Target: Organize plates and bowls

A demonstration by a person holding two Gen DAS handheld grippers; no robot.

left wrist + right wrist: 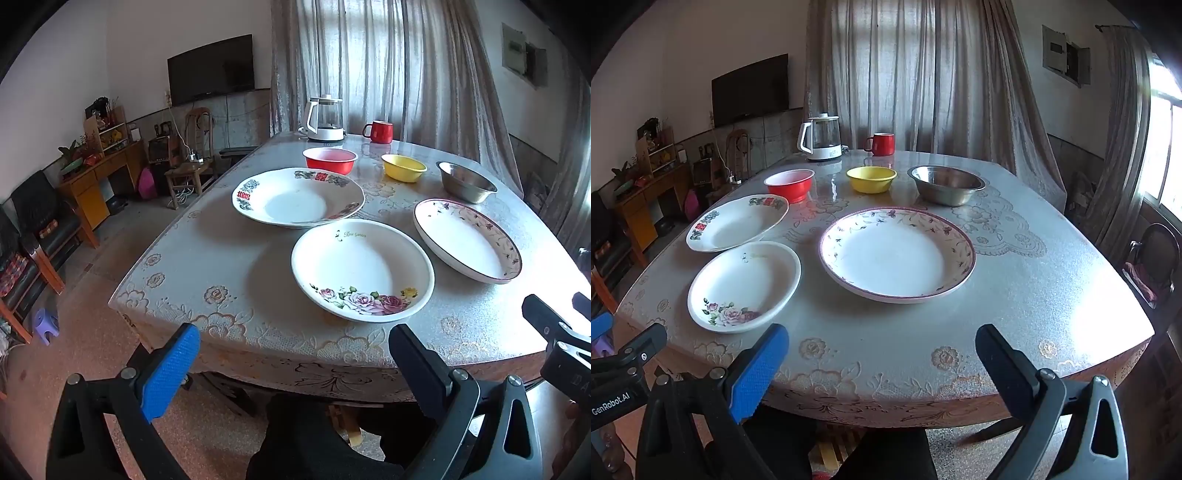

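1. Ahead of the left gripper (pixel 295 369), whose jaws stood wide and empty, lay the rose plate (pixel 362 269); beyond it the red-marked plate (pixel 297 197) and the red bowl (pixel 330 160); nothing was stacked.
2. Beyond the right gripper (pixel 879 369), equally wide and empty, sat the purple-rimmed plate (pixel 897 254); farther off the yellow bowl (pixel 871 179) and steel bowl (pixel 946 184) stood apart; all sorting apparently remained.

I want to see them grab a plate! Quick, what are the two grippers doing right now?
Left gripper: open, fingers wide apart, holding nothing.
Right gripper: open, fingers wide apart, holding nothing.
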